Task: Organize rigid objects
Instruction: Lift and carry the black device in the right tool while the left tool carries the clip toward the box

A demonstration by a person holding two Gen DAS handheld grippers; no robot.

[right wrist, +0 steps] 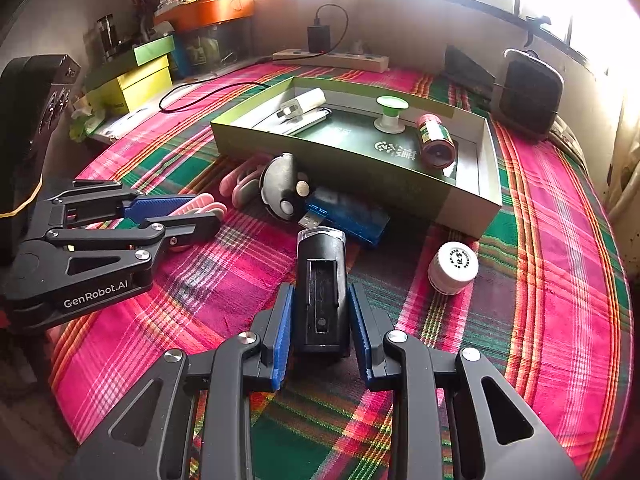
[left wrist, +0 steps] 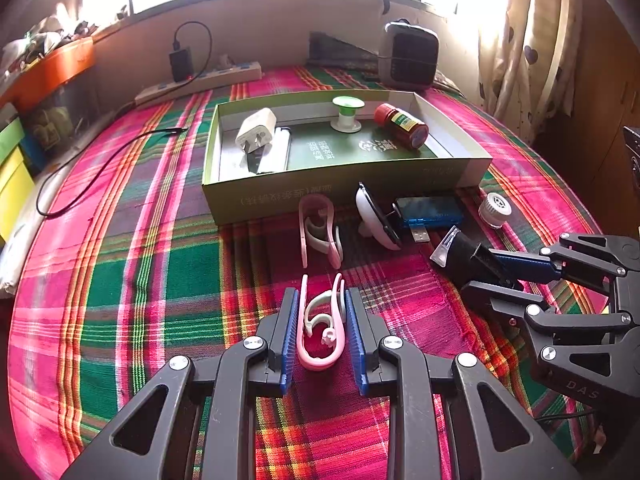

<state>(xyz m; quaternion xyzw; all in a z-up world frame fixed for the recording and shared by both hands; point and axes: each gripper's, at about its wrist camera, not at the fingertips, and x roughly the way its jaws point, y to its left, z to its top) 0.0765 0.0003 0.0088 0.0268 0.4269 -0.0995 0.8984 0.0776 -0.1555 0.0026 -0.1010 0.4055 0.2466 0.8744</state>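
Observation:
My left gripper [left wrist: 322, 295] is shut on a pink clip with a white inner piece [left wrist: 320, 332], low over the plaid cloth. A second pink clip [left wrist: 320, 228] lies just ahead, against the shallow green box [left wrist: 344, 194]. My right gripper [right wrist: 320, 289] is shut on a black light with a clear front lens [right wrist: 320, 280]; the left wrist view shows it to the right of my left gripper. The box holds a white plug [left wrist: 256, 130], a green-topped spool [left wrist: 347, 114] and a red bottle [left wrist: 402, 126] lying on its side.
In front of the box lie a round white-and-black device [right wrist: 282, 188], a blue USB stick [right wrist: 348, 216] and a white cap [right wrist: 454, 266]. A power strip [right wrist: 332, 59], a black cable [left wrist: 92, 168] and a dark heater [right wrist: 528, 92] sit at the back; coloured boxes [right wrist: 132, 80] stand left.

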